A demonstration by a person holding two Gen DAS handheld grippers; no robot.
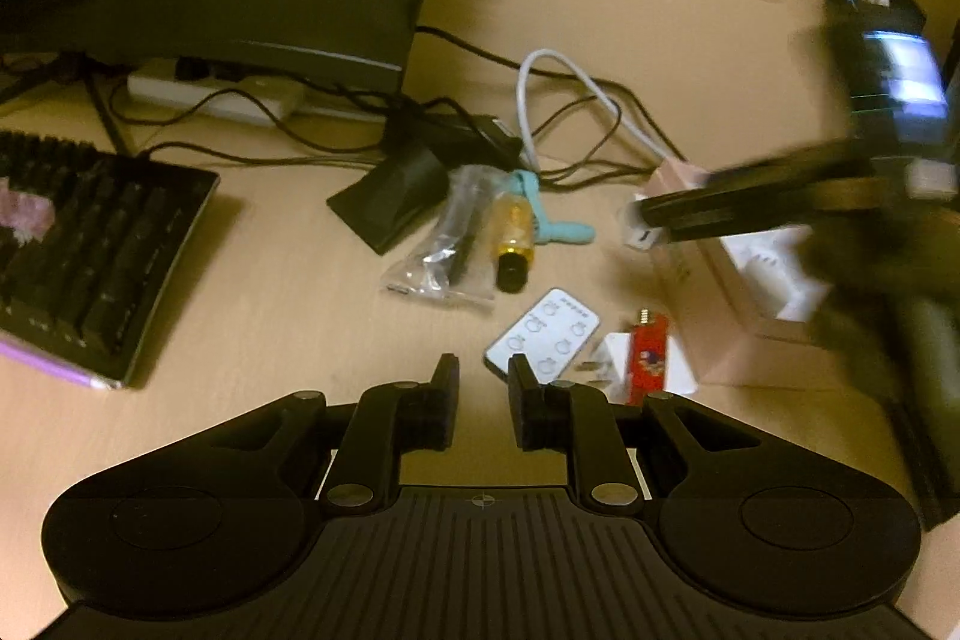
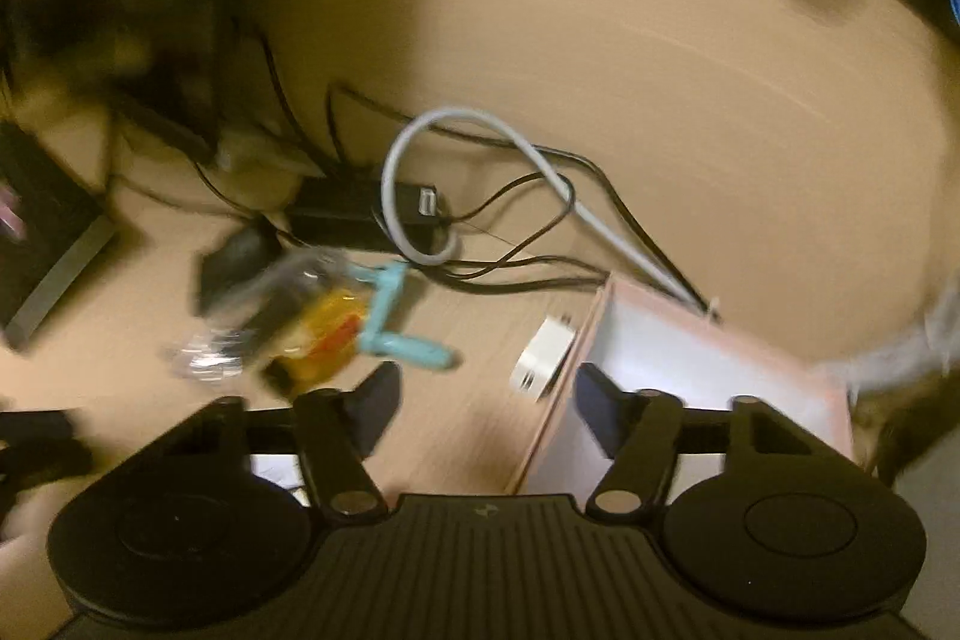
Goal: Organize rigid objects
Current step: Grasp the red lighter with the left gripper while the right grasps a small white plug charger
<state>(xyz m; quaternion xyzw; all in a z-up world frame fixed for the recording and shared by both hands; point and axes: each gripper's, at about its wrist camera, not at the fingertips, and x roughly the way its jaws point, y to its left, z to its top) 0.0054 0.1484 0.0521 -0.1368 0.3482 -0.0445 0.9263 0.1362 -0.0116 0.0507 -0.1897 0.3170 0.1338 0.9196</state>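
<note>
Straddling pink box (image 2: 708,352) wall, right tongs (image 2: 486,400) released; left tongs (image 1: 483,382) clenched, empty.

Wooden desk (image 1: 288,316), keyboard (image 1: 90,250), remote (image 1: 543,334), pink box (image 2: 690,340)

Matt, seemingly wooden desk (image 1: 312,316)

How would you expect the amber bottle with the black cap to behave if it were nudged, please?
Lying on its side, the amber bottle looks cylindrical, so it would probably roll. The teal tool and clear plastic bag beside it might stop it. It looks small and probably light.
</note>
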